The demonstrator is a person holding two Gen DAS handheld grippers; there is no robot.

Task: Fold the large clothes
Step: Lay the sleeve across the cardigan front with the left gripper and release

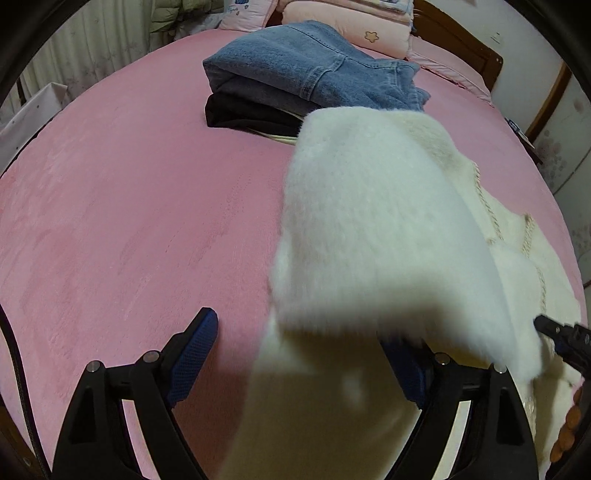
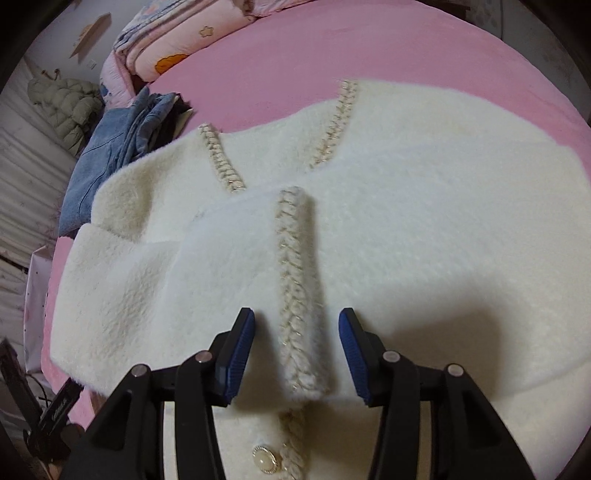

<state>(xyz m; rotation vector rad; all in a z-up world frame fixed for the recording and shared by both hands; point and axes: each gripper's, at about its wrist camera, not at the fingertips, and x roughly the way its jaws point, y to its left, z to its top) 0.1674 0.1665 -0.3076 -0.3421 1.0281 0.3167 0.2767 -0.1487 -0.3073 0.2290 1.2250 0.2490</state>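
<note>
A fluffy white jacket (image 2: pixel 406 221) with braided trim (image 2: pixel 295 266) and a pearl button (image 2: pixel 264 459) lies on the pink bed (image 2: pixel 332 48). Its sleeve (image 2: pixel 122 291) is folded across the body. My right gripper (image 2: pixel 297 350) is open, its jaws either side of the sleeve's trimmed cuff, just above the cloth. In the left wrist view the white sleeve (image 1: pixel 376 229) fills the right half, blurred near my left gripper (image 1: pixel 299 343). That gripper is open; its left pad (image 1: pixel 192 354) shows clear, the right one is partly hidden behind the cloth. The right gripper's tip (image 1: pixel 561 339) shows at far right.
A stack of folded blue jeans (image 1: pixel 306 66) on a black garment (image 1: pixel 243 114) sits further up the bed. Pink pillows and quilts (image 1: pixel 369 33) lie at the headboard. Bare pink sheet (image 1: pixel 129 221) lies to the left of the jacket. A green puffer coat (image 2: pixel 62 103) hangs at the far left.
</note>
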